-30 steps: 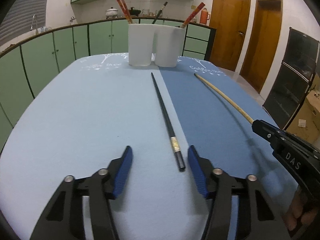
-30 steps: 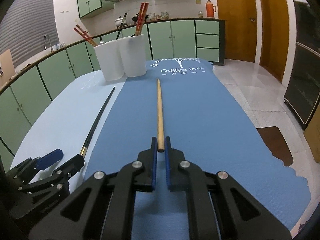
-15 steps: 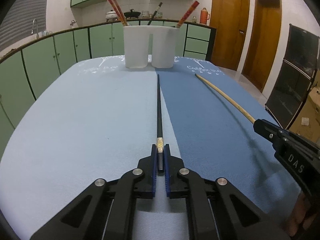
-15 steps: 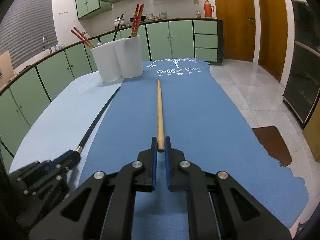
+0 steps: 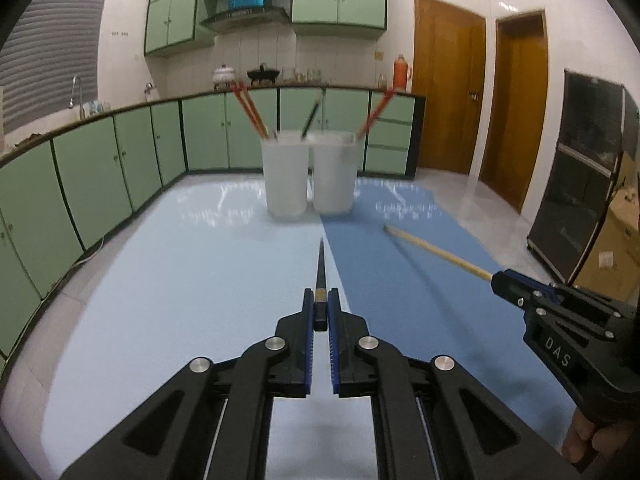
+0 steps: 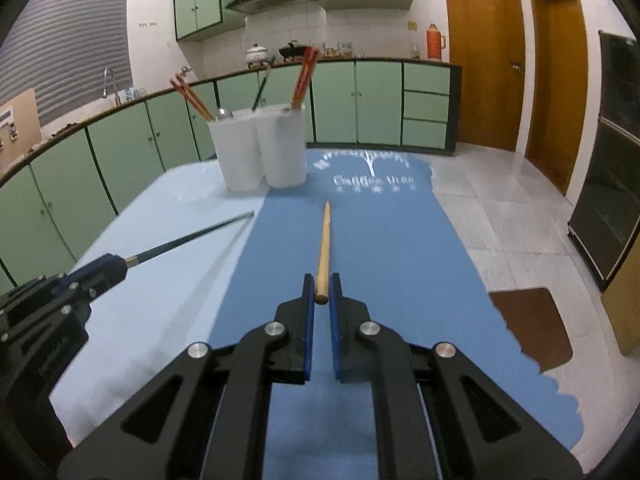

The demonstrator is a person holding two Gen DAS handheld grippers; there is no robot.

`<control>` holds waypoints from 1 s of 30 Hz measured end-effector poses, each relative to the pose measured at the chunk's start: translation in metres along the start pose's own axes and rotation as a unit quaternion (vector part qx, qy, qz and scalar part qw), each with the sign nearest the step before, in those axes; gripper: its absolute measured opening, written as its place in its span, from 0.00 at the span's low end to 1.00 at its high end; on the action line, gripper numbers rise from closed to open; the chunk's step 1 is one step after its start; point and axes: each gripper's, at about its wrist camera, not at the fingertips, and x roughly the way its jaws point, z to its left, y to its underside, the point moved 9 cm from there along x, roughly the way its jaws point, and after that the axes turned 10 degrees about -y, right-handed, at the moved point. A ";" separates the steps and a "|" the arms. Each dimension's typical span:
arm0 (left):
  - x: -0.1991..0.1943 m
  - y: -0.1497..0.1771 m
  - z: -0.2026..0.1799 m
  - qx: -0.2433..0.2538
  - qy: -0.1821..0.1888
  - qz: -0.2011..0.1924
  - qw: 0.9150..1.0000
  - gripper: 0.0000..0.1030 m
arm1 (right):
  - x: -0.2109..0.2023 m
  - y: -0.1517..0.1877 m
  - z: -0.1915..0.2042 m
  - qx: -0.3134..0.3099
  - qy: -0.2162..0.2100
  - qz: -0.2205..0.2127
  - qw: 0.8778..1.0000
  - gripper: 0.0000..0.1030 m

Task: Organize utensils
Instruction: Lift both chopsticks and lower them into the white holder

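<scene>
My left gripper [image 5: 320, 307] is shut on the thick end of a black chopstick [image 5: 320, 270] and holds it lifted, tip pointing at the cups. My right gripper [image 6: 321, 291] is shut on the end of a wooden chopstick [image 6: 323, 250], also lifted. Two white cups [image 5: 286, 174] [image 5: 334, 172] stand side by side at the far end of the table, with red chopsticks [image 5: 250, 110] and a dark one in them. The black chopstick [image 6: 188, 240] shows at the left in the right wrist view, the wooden one [image 5: 436, 255] at the right in the left wrist view.
The table top is light blue on the left [image 5: 180, 280] and darker blue on the right [image 6: 380, 260]. Green kitchen cabinets [image 5: 100, 168] run behind and to the left. Tiled floor and a brown mat [image 6: 532, 324] lie beyond the table's right edge.
My left gripper closed on the black chopstick and lifted it off the table. My right gripper lifted the wooden chopstick too. Both views now look down on the table from higher.
</scene>
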 end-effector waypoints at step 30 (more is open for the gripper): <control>-0.022 -0.185 0.028 -0.043 0.061 -0.130 0.989 0.06 | -0.023 -0.214 0.038 -0.044 -0.106 -0.050 0.992 0.06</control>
